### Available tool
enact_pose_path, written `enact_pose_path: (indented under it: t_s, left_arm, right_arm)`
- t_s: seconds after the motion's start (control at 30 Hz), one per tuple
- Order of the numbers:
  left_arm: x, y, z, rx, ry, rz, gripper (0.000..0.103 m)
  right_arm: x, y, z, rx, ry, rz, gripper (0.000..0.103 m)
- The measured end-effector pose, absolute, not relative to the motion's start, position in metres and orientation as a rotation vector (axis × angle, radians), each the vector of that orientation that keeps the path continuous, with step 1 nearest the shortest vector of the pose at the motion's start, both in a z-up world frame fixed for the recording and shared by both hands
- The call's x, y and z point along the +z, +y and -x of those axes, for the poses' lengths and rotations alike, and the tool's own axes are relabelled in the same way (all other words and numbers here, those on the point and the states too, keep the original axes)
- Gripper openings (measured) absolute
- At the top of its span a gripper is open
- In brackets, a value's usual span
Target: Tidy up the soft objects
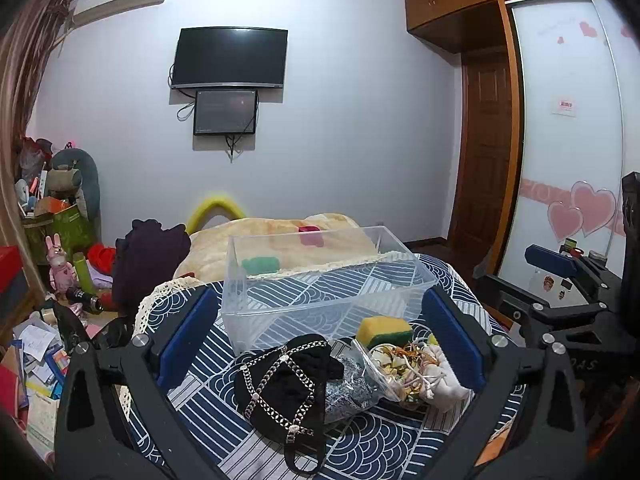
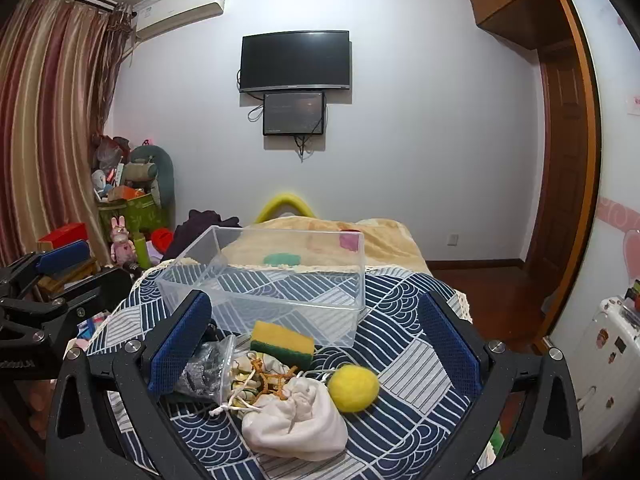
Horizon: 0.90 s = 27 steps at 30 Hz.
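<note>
A clear plastic bin [image 1: 404,258] [image 2: 362,268] stands empty on the blue patterned cloth. In front of it lie a yellow-green sponge [image 1: 383,330] [image 2: 282,343], a black chained pouch [image 1: 286,380], a clear bag with grey fabric [image 1: 352,380] [image 2: 204,368], a white drawstring bag [image 1: 444,380] [image 2: 296,420] and a yellow felt ball [image 2: 353,387]. My left gripper [image 1: 320,340] is open above the pouch and bags. My right gripper [image 2: 316,344] is open around the sponge, bag and ball.
The cloth-covered surface [image 1: 360,444] [image 2: 412,312] meets a beige blanket [image 1: 256,236] [image 2: 384,240] behind the bin. Cluttered boxes, toys and papers [image 1: 44,352] fill the floor at left. A wardrobe [image 1: 568,120] and door stand at right.
</note>
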<state>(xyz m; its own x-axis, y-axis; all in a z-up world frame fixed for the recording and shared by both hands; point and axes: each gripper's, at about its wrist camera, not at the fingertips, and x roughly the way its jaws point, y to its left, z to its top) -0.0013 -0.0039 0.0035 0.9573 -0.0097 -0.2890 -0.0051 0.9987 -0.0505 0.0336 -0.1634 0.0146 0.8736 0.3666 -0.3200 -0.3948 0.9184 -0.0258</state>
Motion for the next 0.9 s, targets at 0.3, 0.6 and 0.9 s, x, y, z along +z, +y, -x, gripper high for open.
enact_pose_path:
  t_s: [0.3, 0.6, 0.9]
  left_arm:
    - [0.0019, -0.0032, 0.0011, -0.002, 0.291, 0.054, 0.103]
    - [-0.0002, -0.0015, 0.0011, -0.005, 0.294, 0.06, 0.103]
    - [0.0, -0.0019, 0.0039, -0.003, 0.287, 0.056, 0.103]
  right_arm:
    - [0.0146, -0.1621, -0.0332, 0.401, 0.318, 0.084, 0.103]
    - [0.0138, -0.1617, -0.0321, 0.403, 0.317, 0.081, 0.103]
    - [0.0138, -0.1615, -0.0312, 0.406, 0.319, 0.078, 0.103]
